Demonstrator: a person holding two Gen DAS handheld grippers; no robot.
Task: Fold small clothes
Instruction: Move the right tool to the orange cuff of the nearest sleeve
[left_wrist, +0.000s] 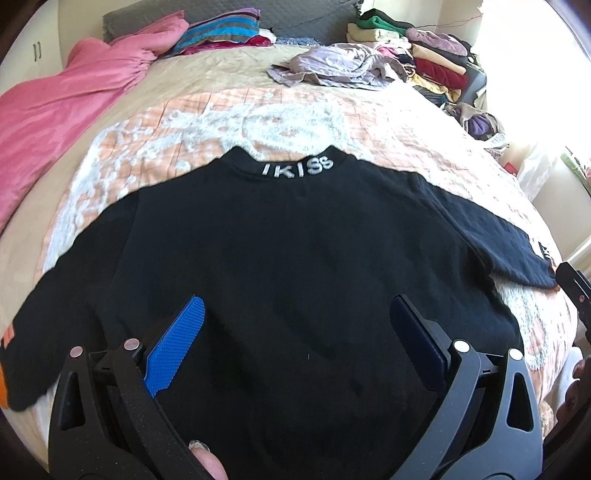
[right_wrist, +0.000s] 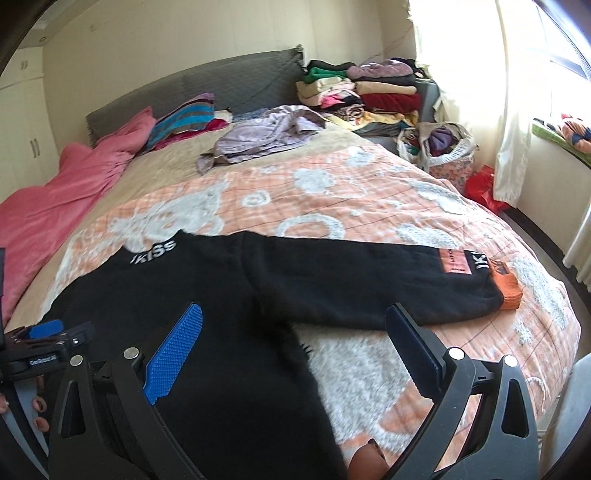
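Left wrist view: black sweatshirt (left_wrist: 295, 266) spread flat and back up on the orange-and-white quilt (left_wrist: 221, 122), collar lettering at 12 o'clock, one sleeve out toward 9 o'clock, the other toward 3 o'clock. Left gripper (left_wrist: 295, 325) poised over the lower body panel, jaws wide apart and gripping nothing. Probably the start of the first fold: best to pinch at the shoulder or cuff, not the middle of the panel, taking only the layer meant to move, and to carry the sleeve across in a low arc so the body stays flat. Tip of the right gripper (left_wrist: 570, 291) just beside the cuff at 3 o'clock. Off at 12 to 1 o'clock, crumpled lilac garment (left_wrist: 332, 66) and stacked folded clothes (left_wrist: 424, 55), well apart; pink blanket (left_wrist: 66, 96) at 10 o'clock, also clear of the work. Right wrist view: right gripper over the hem corner and bare quilt, jaws likewise wide apart and empty. Sleeve lying from 10 toward 2 o'clock, ending in an orange cuff (right_wrist: 508, 290) with an orange patch (right_wrist: 452, 261) beside it. Cuff a good handle, thick enough to hold without slipping. Nothing lying on the sleeve's way to the middle; laundry bag (right_wrist: 443, 147) at 1 o'clock beyond the bed edge, no hindrance.
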